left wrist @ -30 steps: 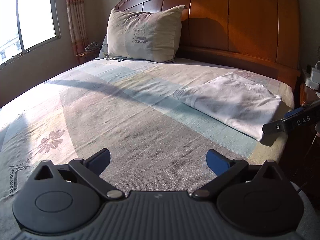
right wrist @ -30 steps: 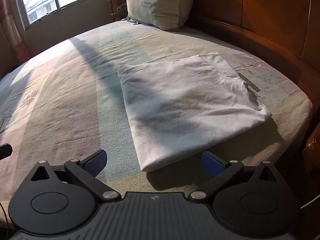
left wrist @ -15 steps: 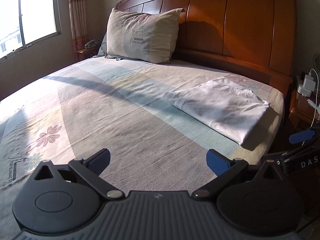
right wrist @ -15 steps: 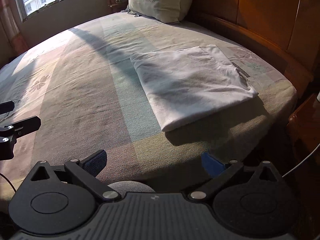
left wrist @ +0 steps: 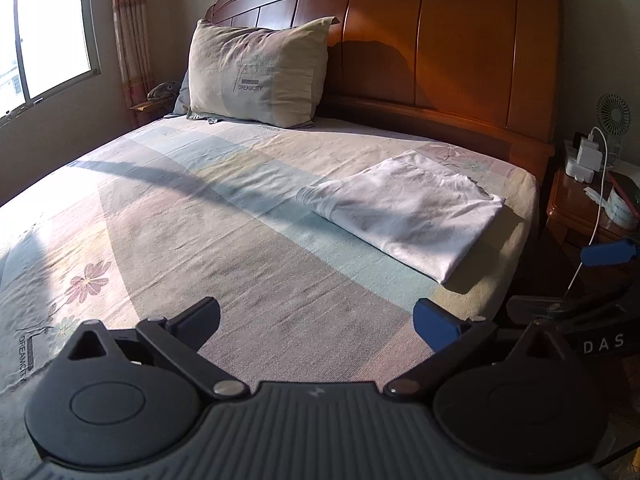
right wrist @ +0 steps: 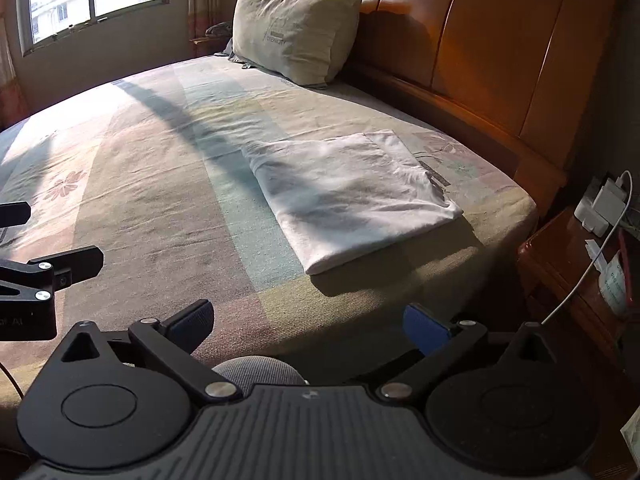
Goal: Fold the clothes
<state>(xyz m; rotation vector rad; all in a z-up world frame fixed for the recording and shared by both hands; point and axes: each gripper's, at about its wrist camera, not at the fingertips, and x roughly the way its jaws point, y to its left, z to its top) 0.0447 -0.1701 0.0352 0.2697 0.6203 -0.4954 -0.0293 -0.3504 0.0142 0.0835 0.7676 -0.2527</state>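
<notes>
White folded garment (left wrist: 404,216), probably a T-shirt, lies near the bed's (left wrist: 240,240) headboard-side corner. Both grippers have drawn back since earlier: left gripper (left wrist: 316,320) and right gripper (right wrist: 308,324) gape wide, empty. Only the right view shows a grey rounded thing (right wrist: 256,370) below.

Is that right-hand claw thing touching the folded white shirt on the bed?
Apart. The right wrist view shows the right gripper open, with striped bedsheet between its fingertips and the folded white shirt.

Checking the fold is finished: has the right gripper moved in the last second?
Yes. The right gripper has backed away from the folded white garment, now off the bed's edge.
</notes>
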